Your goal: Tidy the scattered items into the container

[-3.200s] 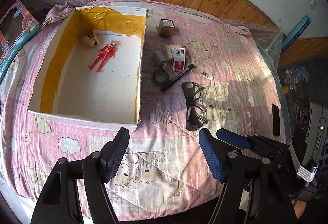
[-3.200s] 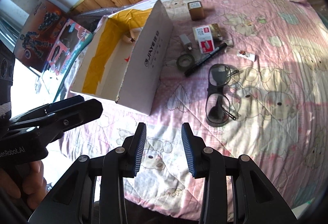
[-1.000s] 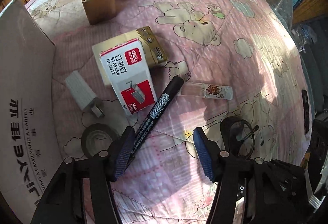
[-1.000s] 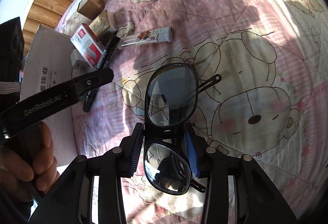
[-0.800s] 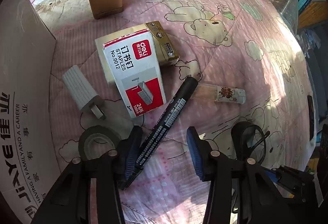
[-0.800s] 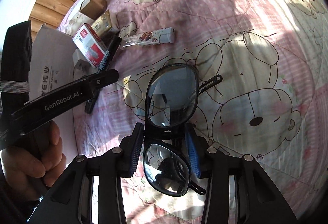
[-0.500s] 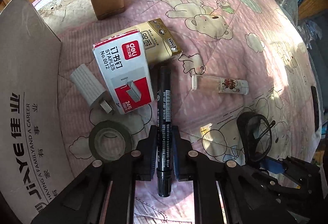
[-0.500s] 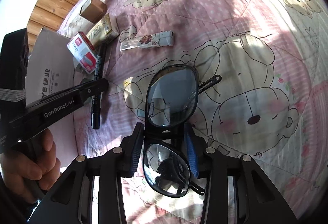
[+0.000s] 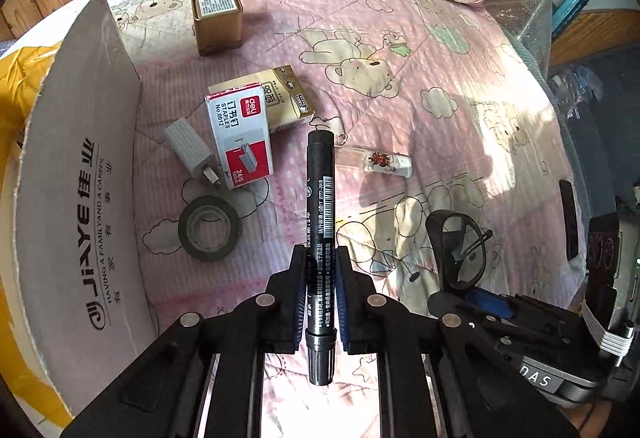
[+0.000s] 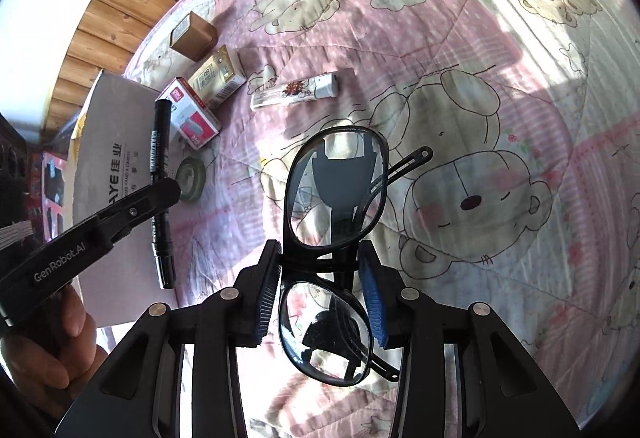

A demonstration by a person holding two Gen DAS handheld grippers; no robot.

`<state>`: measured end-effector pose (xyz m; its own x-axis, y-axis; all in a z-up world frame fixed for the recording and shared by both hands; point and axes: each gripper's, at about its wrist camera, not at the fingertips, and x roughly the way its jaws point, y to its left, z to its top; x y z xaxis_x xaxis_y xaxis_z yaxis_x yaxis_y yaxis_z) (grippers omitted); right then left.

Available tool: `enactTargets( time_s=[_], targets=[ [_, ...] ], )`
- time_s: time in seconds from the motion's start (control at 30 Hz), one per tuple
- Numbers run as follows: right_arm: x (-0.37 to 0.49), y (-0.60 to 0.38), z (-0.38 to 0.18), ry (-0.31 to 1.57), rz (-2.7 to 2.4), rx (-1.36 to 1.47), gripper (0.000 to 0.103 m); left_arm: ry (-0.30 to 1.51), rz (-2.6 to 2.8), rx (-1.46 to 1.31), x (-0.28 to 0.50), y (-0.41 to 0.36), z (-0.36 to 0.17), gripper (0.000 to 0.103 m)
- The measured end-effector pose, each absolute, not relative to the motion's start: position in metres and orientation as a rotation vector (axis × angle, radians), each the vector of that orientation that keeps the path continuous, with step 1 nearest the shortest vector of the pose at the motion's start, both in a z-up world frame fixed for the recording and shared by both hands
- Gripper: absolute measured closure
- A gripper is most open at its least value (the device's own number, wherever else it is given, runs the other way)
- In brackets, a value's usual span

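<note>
Beside the cardboard box (image 9: 80, 173) wall at far left, the left gripper (image 9: 320, 294) clamps a black marker (image 9: 320, 213) above the pink bed (image 9: 440, 49); rightward, the right gripper (image 10: 320, 294) grips glasses (image 10: 336, 193) over open quilt.

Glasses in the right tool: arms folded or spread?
Folded. In the right wrist view the glasses show both arms crossed behind the lenses, one tip poking out sideways; the right tool clamps their bridge.
</note>
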<state>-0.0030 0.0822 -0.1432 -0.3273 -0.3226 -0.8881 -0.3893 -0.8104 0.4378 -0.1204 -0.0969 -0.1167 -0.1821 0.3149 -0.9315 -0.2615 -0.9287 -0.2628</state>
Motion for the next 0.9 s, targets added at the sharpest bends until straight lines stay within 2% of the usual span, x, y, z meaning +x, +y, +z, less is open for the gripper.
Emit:
enactTargets(
  time_s=[0.6, 0.9],
  targets=[
    [0.016, 0.024, -0.090, 0.754, 2.491, -1.810, 0.062, -0.195, 2.231, -1.605, -0.062, -0.143, -0.053, 0.089],
    [0.025, -0.007, -0.072, 0.665, 2.564, -1.835, 0.062, -0.153, 2.318, -1.614, -0.034, -0.168, -0.037, 0.089]
  ],
)
